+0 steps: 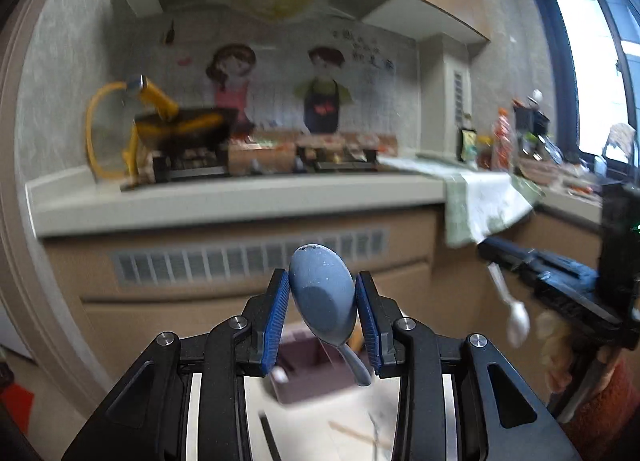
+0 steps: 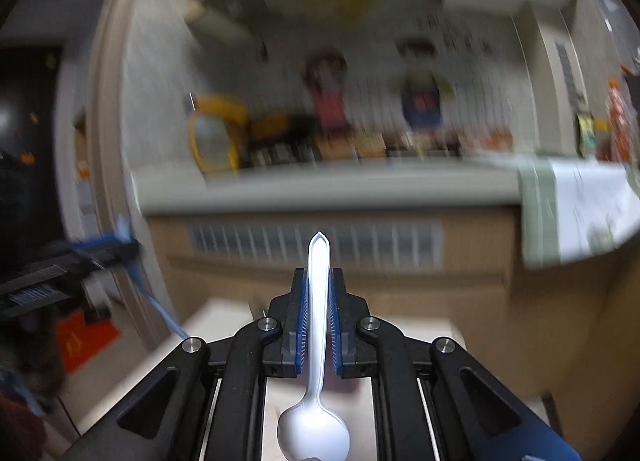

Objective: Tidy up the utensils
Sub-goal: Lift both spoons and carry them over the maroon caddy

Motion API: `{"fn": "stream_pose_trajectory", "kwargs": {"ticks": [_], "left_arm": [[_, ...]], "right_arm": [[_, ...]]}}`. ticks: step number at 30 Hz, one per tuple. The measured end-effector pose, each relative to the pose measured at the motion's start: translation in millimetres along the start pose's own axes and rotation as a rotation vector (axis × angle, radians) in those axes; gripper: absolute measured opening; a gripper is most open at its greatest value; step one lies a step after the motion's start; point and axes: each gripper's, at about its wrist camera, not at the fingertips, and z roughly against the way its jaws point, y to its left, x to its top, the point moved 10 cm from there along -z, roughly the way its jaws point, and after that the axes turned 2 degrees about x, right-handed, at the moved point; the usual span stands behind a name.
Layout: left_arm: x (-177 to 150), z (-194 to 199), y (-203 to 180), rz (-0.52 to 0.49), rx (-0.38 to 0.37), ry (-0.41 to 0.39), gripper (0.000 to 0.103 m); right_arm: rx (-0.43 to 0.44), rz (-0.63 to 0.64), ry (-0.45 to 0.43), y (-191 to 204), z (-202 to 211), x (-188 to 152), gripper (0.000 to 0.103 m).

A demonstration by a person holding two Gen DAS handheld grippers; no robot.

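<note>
My left gripper (image 1: 322, 281) is shut on a blue-grey spoon (image 1: 322, 293): the blue pads press both sides of its bowl, and the handle hangs down towards the camera. My right gripper (image 2: 319, 281) is shut on the handle of a white plastic spoon (image 2: 319, 301), whose bowl hangs low by the camera. In the left wrist view the right gripper (image 1: 496, 261) shows at the right edge, held by a hand in an orange sleeve, the white spoon (image 1: 514, 317) dangling from it. In the right wrist view the left gripper (image 2: 120, 239) is a blur at the left edge. Both point at the kitchen counter.
A brown organizer box (image 1: 304, 365) stands on the pale table (image 1: 344, 421) below, beside chopsticks and a dark utensil. Ahead runs a kitchen counter (image 1: 240, 197) with a stove, a black wok (image 1: 184, 129) and a yellow-rimmed lid. A cloth (image 1: 480, 201) hangs over the counter's right end.
</note>
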Motion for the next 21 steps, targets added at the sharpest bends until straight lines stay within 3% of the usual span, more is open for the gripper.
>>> {"fn": "stream_pose_trajectory", "kwargs": {"ticks": [3,7,11,15,21], "left_arm": [[13,-30,16,0.013,0.010,0.006,0.035],[-1,-74,38,0.074,-0.021,0.069,0.035],[-19,-114,51,0.075,-0.014,0.113,0.035],[-43,-148,60,0.098,-0.017,0.178,0.035],[-67,-180,65,0.123,-0.020,0.227,0.035]], "right_arm": [[-0.007,0.006,-0.046,-6,-24,25,0.009],[-0.060,0.015,-0.044,-15,-70,21,0.009],[-0.111,0.035,-0.022,-22,-123,-7,0.009],[-0.110,0.041,0.016,-24,-160,-44,0.009],[-0.091,-0.007,0.075,-34,-192,-78,0.009]]}}
